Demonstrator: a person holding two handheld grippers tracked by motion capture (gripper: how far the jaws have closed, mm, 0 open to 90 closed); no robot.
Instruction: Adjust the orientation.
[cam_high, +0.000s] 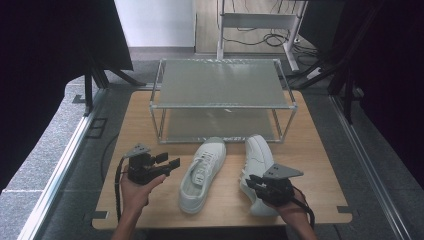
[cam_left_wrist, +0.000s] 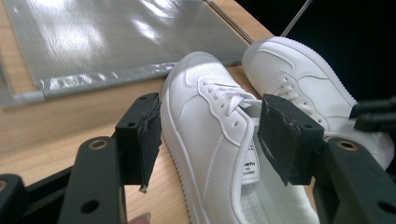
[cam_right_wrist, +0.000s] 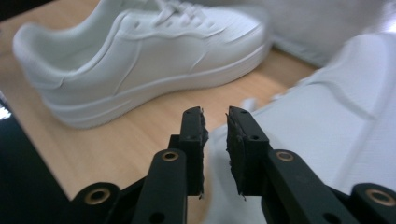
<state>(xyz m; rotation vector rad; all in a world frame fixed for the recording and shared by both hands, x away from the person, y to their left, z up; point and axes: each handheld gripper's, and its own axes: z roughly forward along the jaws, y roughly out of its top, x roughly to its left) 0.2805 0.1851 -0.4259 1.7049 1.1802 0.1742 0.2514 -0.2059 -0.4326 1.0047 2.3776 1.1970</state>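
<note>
Two white sneakers lie side by side on the wooden table (cam_high: 310, 165), toes toward the rack. My left gripper (cam_high: 170, 161) is open just left of the left shoe (cam_high: 202, 172). In the left gripper view its jaws (cam_left_wrist: 212, 135) stand wide apart with the left shoe (cam_left_wrist: 210, 126) ahead between them and the right shoe (cam_left_wrist: 299, 79) beyond. My right gripper (cam_high: 251, 181) sits over the heel end of the right shoe (cam_high: 257, 155). Its jaws (cam_right_wrist: 215, 116) are drawn to a narrow gap with the white edge of the right shoe (cam_right_wrist: 327, 140) in it; the left shoe (cam_right_wrist: 140, 60) lies beyond.
A two-tier metal rack (cam_high: 222, 106) with frosted shelves stands at the back of the table, its lower shelf (cam_left_wrist: 93, 37) just past the shoe toes. Bare wood lies to the left and right of the shoes. The table's front edge is close behind both hands.
</note>
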